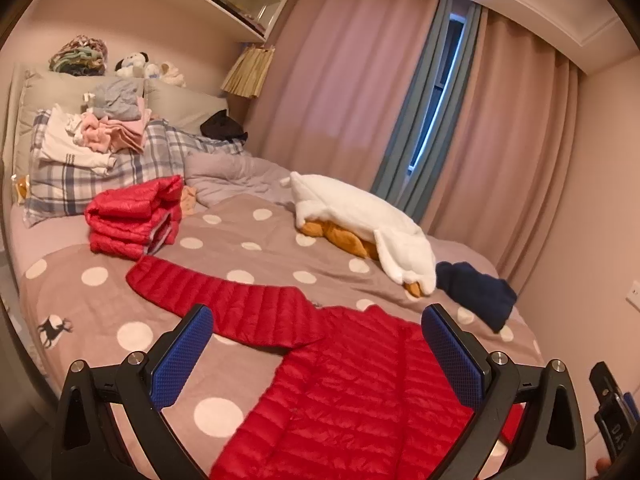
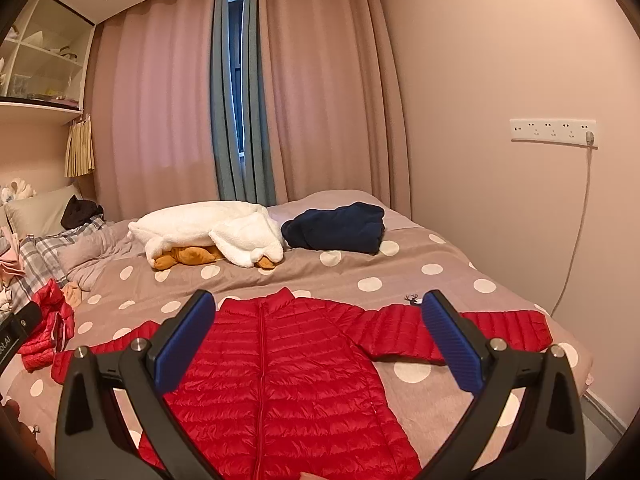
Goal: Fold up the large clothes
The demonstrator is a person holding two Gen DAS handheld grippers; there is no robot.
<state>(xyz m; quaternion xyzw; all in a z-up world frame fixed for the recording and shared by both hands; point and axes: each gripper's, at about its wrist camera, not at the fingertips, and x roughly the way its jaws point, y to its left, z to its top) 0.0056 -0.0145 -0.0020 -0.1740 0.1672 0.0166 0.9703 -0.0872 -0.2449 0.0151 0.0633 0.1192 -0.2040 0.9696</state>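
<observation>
right wrist | red jacket (image 2: 304,364) hem cut off | both hand-held grippers (image 2: 316,344) (image 1: 318,354) spread apart, empty

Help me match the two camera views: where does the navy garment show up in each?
Left wrist: navy garment at right of centre, just past the white fleece.
Right wrist: navy garment above centre, right of the white fleece.
Shared landmark: the blue curtain strip behind the bed.

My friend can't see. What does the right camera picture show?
A red puffer jacket lies flat on a spotty bed, zip up, sleeves spread. The open right gripper hovers above it.
</observation>
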